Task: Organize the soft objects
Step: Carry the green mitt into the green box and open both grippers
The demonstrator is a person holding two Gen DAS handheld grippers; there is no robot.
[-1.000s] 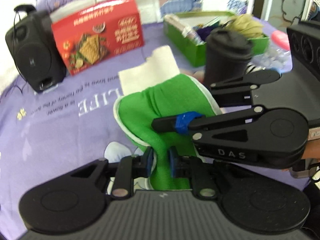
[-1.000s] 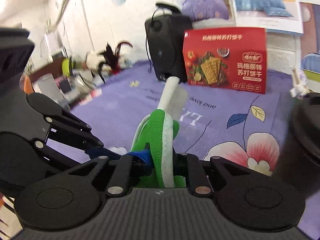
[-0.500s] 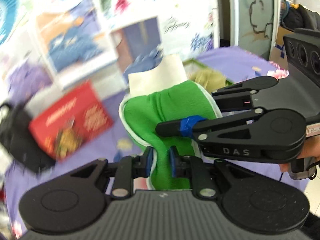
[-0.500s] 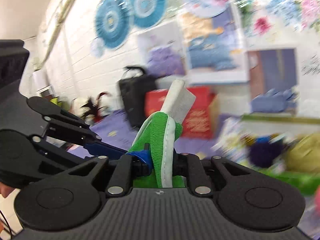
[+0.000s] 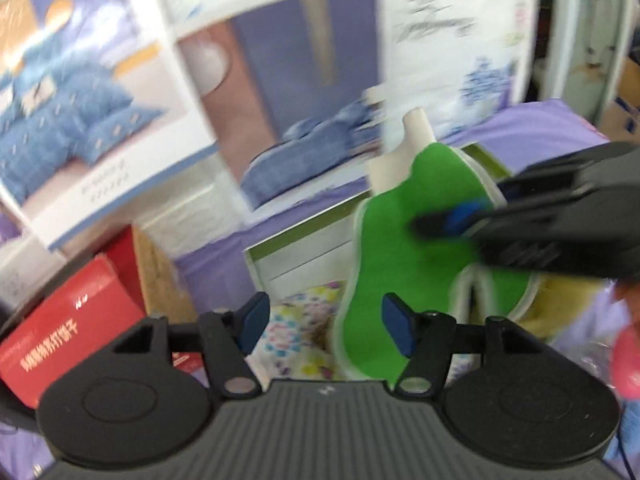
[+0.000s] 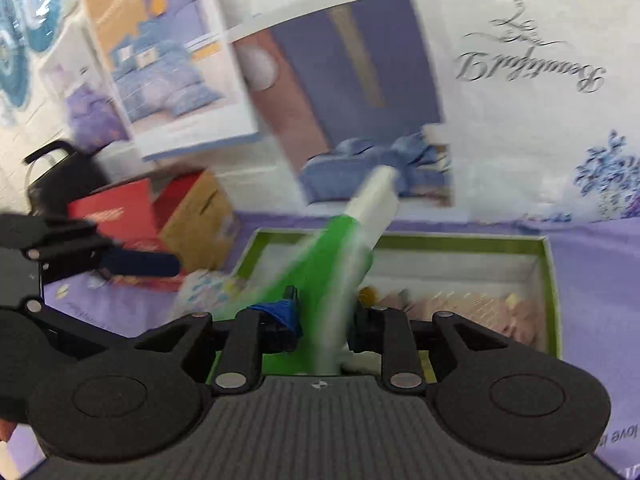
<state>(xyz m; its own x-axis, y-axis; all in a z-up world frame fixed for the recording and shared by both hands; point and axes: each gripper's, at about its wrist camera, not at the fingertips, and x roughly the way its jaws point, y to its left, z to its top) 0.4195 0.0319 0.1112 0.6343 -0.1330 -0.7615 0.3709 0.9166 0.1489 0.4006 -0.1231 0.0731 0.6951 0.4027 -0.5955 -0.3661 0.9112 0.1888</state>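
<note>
The left gripper (image 5: 324,330) has just been opening and its jaws now stand wide and clear of the green cloth (image 5: 404,240), which the right gripper (image 6: 322,322) pinches in narrow jaws above the green box (image 6: 548,264) at the worktop's far edge. Best lowered well inside the walls before release, since it is limp, fleecy, white-edged and folded around a paler cloth.
</note>
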